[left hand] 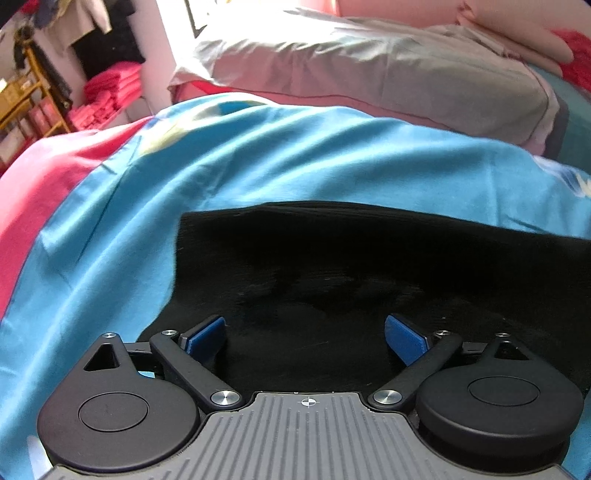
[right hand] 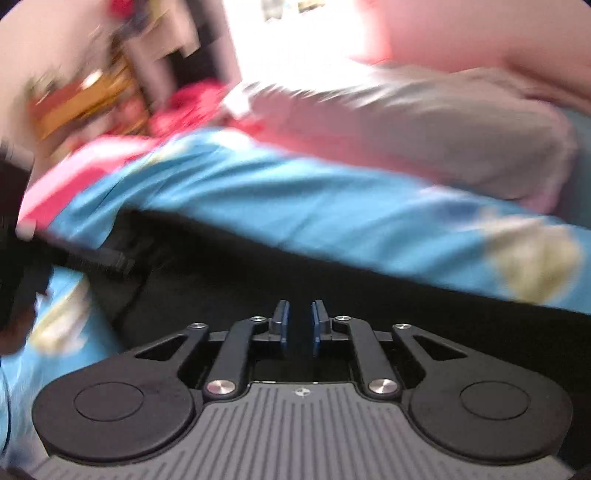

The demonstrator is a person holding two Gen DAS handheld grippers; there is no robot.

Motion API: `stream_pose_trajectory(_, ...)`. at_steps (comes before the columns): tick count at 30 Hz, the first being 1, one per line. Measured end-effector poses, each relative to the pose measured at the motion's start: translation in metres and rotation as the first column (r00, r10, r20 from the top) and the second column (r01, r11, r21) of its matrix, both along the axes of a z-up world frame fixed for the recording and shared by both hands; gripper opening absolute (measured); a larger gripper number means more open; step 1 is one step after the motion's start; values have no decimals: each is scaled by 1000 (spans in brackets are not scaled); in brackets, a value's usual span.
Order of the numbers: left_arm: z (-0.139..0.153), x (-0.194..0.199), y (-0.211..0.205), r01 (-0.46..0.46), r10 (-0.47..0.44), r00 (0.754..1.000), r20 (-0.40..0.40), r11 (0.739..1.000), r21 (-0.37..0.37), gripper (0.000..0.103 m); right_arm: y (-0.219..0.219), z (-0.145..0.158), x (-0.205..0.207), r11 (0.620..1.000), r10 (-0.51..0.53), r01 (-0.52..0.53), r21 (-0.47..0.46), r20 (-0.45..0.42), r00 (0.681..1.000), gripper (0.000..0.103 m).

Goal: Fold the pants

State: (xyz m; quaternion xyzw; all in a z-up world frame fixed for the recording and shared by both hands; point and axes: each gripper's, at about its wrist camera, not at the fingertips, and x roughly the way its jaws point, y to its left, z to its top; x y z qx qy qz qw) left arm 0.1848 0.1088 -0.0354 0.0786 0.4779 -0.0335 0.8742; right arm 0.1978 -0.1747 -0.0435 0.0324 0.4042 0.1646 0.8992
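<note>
Black pants (left hand: 369, 273) lie flat on a blue bedsheet (left hand: 258, 158); their left edge and far edge show in the left wrist view. My left gripper (left hand: 304, 332) is open wide, its blue pads (left hand: 207, 332) low over the near part of the pants, nothing between them. In the blurred right wrist view the pants (right hand: 258, 266) stretch across the sheet (right hand: 295, 199). My right gripper (right hand: 299, 325) hovers over them with its pads nearly closed, a narrow gap left; I cannot tell whether cloth is pinched. The left gripper's body (right hand: 22, 236) shows at the far left.
A grey pillow (left hand: 388, 74) lies across the head of the bed, with pink bedding (left hand: 517, 33) behind. The sheet has a pink border (left hand: 44, 177) at left. Beyond the bed stand a wooden shelf (left hand: 26, 99), stacked pink cloth (left hand: 110, 92) and hanging clothes.
</note>
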Motion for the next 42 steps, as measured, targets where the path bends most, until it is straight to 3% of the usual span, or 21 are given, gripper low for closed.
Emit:
stream_pose_trajectory(1, -1, 0, 4, -5, 5, 1000, -1, 1000, -2, 103, 7, -5, 4, 999, -11, 11, -42, -12, 1000, 12)
stream_pose_trajectory(2, -3, 0, 8, -8, 8, 1000, -5, 1000, 9, 103, 5, -11, 13, 994, -79, 78, -73, -7, 997, 0)
stream_pose_trajectory(4, -8, -2, 15, -17, 18, 1000, -9, 999, 44, 103, -27, -10, 27, 949, -314, 314, 11, 5, 949, 2)
stream_pose_trajectory(5, -8, -4, 20, -17, 17, 1000, -7, 999, 37, 103, -33, -4, 29, 917, -397, 395, 44, 19, 918, 8)
stream_pose_trajectory(6, -7, -6, 23, -17, 17, 1000, -4, 1000, 26, 103, -31, 3, 28, 915, -403, 401, 50, 52, 914, 8)
stream_pose_trajectory(9, -1, -11, 32, -29, 29, 1000, 7, 1000, 0, 103, 8, 9, 33, 991, -123, 120, 50, 54, 991, 8)
stream_pose_trajectory(11, -1, -9, 33, -30, 30, 1000, 5, 999, -17, 103, 37, 1, 41, 998, 28, -29, 55, 15, 999, 14)
stream_pose_trajectory(13, -5, -4, 30, -24, 24, 1000, -4, 1000, -2, 103, 64, -14, 48, 996, 94, -94, -3, -26, 995, 13)
stream_pose_trajectory(14, -8, -2, 29, -17, 17, 1000, -7, 1000, 10, 103, 65, -21, 60, 997, 55, -55, -46, -5, 998, 0)
stream_pose_trajectory(16, -11, 1, 28, -8, 8, 1000, -13, 1000, 22, 103, 47, -18, 72, 988, -152, 153, -16, 49, 987, 0)
stream_pose_trajectory(17, -9, 1, 29, -5, 5, 1000, -12, 1000, 20, 103, 35, -12, 75, 961, -276, 275, 16, 58, 959, 16)
stream_pose_trajectory(18, -5, 1, 30, -1, 2, 1000, -9, 1000, 16, 103, 20, -4, 72, 925, -380, 377, 51, 78, 922, 26)
stream_pose_trajectory(19, -1, 0, 31, -1, 1, 1000, 2, 1000, 6, 103, 4, 1, 67, 915, -400, 393, 90, 86, 912, 40)
stream_pose_trajectory(24, 13, 9, 21, 38, -35, 999, 32, 996, -84, 103, -24, -5, -1, 923, -263, 267, 276, -51, 963, 43)
stream_pose_trajectory(27, 1, 24, 3, 80, -79, 997, 10, 994, -71, 103, -25, -23, -48, 906, -161, 202, 372, -140, 977, 42)
stream_pose_trajectory(30, -13, 34, -5, 73, -73, 997, -5, 997, -20, 103, -11, -33, -56, 915, -126, 166, 367, -130, 983, 41)
stream_pose_trajectory(36, -18, 34, -1, 78, -78, 997, 0, 997, -23, 103, -13, -48, -30, 853, -216, 226, 470, -75, 973, 41)
stream_pose_trajectory(39, -17, 33, 0, 79, -79, 997, 0, 997, -27, 103, -16, -66, -34, 755, -237, 281, 593, -153, 959, 43)
stream_pose_trajectory(40, -18, 34, 0, 80, -80, 997, 1, 996, -27, 103, -12, -65, -35, 751, -166, 233, 618, -164, 972, 52)
stream_pose_trajectory(41, -18, 34, 0, 81, -81, 997, 3, 996, -28, 103, -5, -63, -34, 765, -54, 150, 626, -170, 984, 69)
stream_pose_trajectory(42, -18, 34, 0, 83, -83, 997, 4, 996, -27, 103, 4, -61, -33, 794, 46, 63, 604, -163, 986, 70)
